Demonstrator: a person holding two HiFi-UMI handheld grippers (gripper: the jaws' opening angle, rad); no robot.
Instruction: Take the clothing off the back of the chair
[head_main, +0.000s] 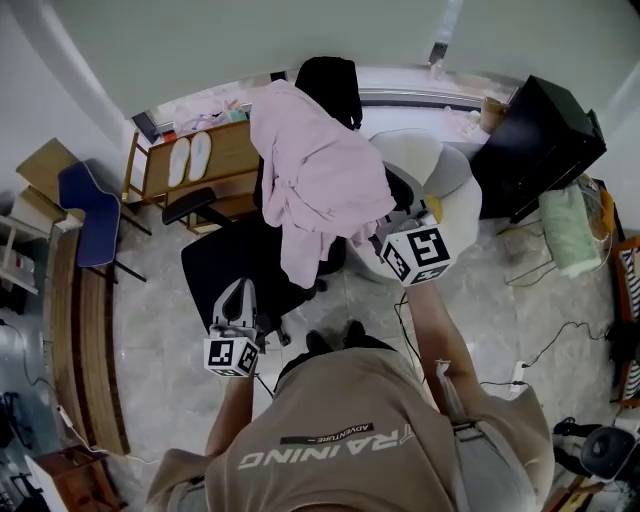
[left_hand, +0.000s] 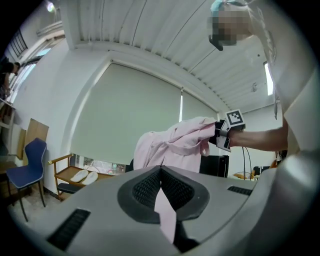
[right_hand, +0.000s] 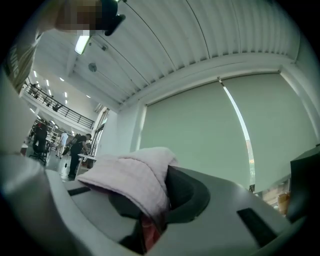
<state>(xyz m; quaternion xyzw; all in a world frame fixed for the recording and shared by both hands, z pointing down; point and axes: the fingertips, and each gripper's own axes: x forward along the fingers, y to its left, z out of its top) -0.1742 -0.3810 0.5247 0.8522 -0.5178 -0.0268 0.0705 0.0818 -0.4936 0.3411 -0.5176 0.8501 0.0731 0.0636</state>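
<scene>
- The pink garment (head_main: 312, 170) hangs over the chair (head_main: 222, 268). The right hand-held gripper (right_hand: 150, 220) is clenched on its bunched edge, and the left hand-held gripper (left_hand: 163, 200) pinches a thin strip.
- Risk imo: the strip slips free, or the hem snags the chair's back.

One pink garment (head_main: 315, 180), one black office chair (head_main: 225, 270), one blue chair (head_main: 85, 215), two white slippers (head_main: 179, 162) (head_main: 200, 155), two tools (head_main: 238, 290) (head_main: 388, 232)

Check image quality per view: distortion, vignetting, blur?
Head view: strong fisheye, straight lines bow; pink garment sharp. Left gripper view: dark round vignette, near jaws soft. Right gripper view: same vignette, ceiling light bright upper left.
</scene>
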